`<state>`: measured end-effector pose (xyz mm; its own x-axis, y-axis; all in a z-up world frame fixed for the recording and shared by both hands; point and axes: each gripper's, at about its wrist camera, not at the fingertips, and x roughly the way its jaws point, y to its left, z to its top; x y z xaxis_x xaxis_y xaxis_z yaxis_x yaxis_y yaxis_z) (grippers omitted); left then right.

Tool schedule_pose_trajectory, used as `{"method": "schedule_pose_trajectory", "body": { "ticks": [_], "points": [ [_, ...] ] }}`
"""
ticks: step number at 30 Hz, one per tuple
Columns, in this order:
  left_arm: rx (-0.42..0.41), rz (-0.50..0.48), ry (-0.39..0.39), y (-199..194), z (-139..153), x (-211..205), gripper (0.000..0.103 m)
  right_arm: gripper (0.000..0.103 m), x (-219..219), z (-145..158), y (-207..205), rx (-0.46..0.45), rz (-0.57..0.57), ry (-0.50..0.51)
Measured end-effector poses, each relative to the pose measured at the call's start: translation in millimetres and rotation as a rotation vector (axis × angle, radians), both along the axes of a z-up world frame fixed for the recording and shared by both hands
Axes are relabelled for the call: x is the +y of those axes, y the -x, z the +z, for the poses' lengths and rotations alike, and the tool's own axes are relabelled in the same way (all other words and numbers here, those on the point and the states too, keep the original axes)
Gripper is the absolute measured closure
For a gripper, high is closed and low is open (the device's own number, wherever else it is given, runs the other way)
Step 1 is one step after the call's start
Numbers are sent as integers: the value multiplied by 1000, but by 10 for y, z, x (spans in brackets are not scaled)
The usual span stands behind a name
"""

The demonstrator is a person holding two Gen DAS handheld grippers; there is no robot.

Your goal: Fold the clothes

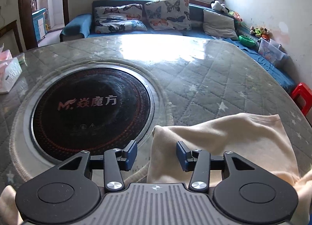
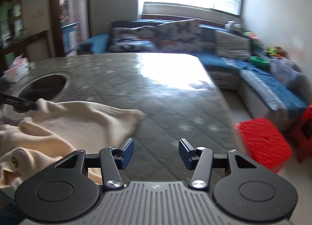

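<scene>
Cream garment (image 1: 224, 139) on quilted glass-topped table (image 1: 195, 80), blue sofa (image 1: 195, 34) behind

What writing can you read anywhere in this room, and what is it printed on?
"M 焱魔方": reddish lettering across the middle of the black round cooktop set into the table.
Small marks below that lettering, near the cooktop's front edge: too small to read.
Print on the tissue box at the left edge: too blurred to read.
Nothing else legible; the right wrist view is motion-blurred.
</scene>
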<state>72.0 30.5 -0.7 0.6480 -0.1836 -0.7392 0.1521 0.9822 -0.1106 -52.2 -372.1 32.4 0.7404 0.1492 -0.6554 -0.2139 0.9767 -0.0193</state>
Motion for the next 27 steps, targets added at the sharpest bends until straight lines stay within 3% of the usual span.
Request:
{"method": "schedule_pose_trajectory", "body": {
  "ticks": [5, 6, 7, 9, 10, 13, 17, 19, 21, 23, 26, 27],
  "points": [
    [19, -16, 27, -133, -70, -17, 57, 47, 300, -152, -266, 42, 83, -15],
    [19, -20, 33, -144, -77, -17, 72, 47, 327, -169, -290, 47, 90, -17],
    [11, -23, 41, -140, -71, -12, 81, 47, 358, -195, -320, 53, 98, -18],
    [-6, -28, 58, -133, -59, 0, 95, 47, 398, -237, -365, 63, 106, -22],
    [-19, -32, 71, -116, -40, 7, 97, 47, 402, -249, -376, 65, 106, -24],
    [-120, -108, 120, 91, 152, -90, 97, 47, 374, -268, -394, 71, 98, -30],
    [-247, -371, 140, 615, 327, -312, 97, 46, 289, -286, -409, 76, 69, -38],
    [-252, -525, 128, 865, 302, -450, 97, 46, 255, -287, -412, 77, 59, -45],
    [-210, -612, 112, 1009, 213, -538, 95, 46, 223, -287, -416, 79, 50, -52],
    [-173, -646, 89, 1089, 139, -585, 90, 46, 190, -287, -419, 81, 40, -59],
    [-164, -624, 90, 1113, 147, -555, 88, 41, 170, -277, -414, 78, 45, -58],
    [-167, -608, 88, 1104, 173, -551, 83, 40, 170, -277, -419, 76, 46, -57]
  ]
}}
